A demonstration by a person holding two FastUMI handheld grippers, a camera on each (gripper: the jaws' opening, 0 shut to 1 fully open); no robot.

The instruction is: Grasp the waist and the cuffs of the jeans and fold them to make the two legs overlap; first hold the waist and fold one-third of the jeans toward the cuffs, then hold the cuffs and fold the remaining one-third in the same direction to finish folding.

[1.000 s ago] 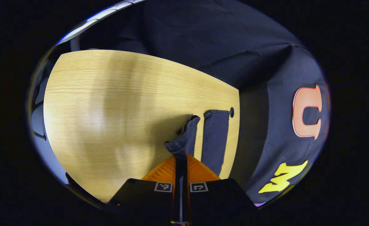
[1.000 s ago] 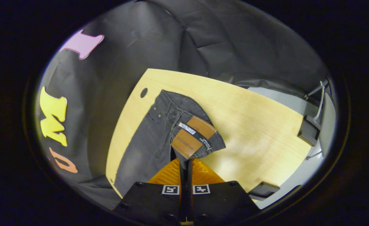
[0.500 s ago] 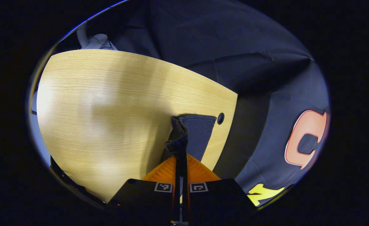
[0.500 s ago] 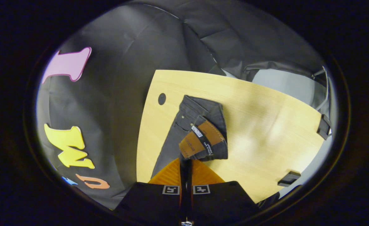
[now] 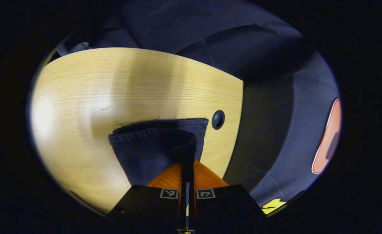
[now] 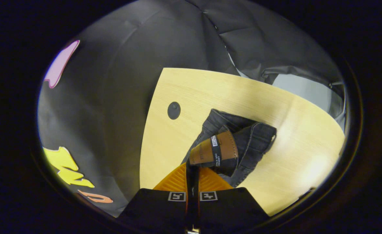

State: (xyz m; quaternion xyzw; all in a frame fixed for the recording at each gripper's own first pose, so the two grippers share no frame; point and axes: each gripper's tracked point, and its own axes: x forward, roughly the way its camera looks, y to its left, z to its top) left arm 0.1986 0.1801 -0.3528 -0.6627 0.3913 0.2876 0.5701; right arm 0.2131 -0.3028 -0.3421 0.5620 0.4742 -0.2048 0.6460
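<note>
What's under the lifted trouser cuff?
Under the cuff held by the left gripper lies the other cuff, on the table. The rest is covered.

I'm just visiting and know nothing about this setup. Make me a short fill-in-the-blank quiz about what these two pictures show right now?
1. The left hand-held gripper is shut on the jeans' ____ end.
2. The right hand-held gripper pinches the waist beside a ____ leather patch.
3. The jeans lie on a light ____ table.
4. Near the table's edge is a round dark ____.

Missing words: cuff; brown; wooden; hole
</note>
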